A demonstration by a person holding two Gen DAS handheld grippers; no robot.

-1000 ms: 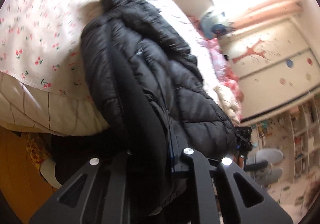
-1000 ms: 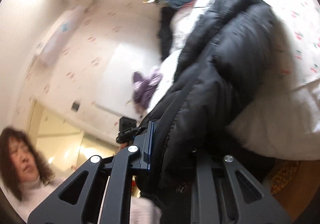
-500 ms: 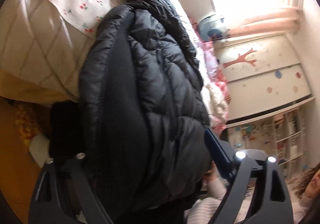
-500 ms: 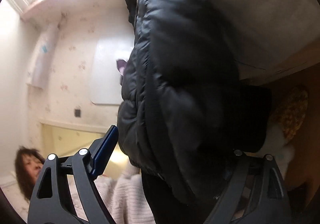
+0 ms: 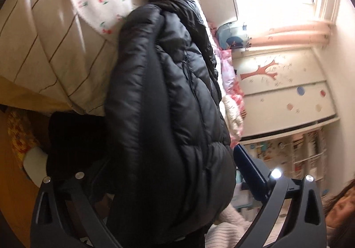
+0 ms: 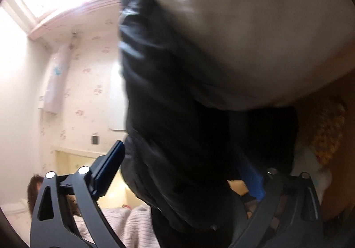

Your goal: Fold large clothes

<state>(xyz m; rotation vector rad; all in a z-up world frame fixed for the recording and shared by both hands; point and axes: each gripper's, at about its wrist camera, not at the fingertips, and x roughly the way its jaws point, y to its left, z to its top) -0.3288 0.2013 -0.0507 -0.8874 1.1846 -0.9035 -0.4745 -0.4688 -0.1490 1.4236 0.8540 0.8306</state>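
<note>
Puffy quilted black jacket (image 5: 168,101) over the bed edge (image 5: 55,66) — left gripper (image 5: 168,183) and right gripper (image 6: 188,172) jaws opening, unpressed.

Left wrist fisheye, low beside the cream quilted mattress (image 5: 51,52), faces up along the black quilted puffer jacket (image 5: 173,97) at close range, its collar at 12 o'clock, a tree-painted white wardrobe (image 5: 286,92) at 3. Right wrist fisheye sits nearer still, blurred, the same jacket (image 6: 168,101) filling centre, mattress (image 6: 255,30) at 1, wallpapered wall (image 6: 84,83) at 9.
</note>
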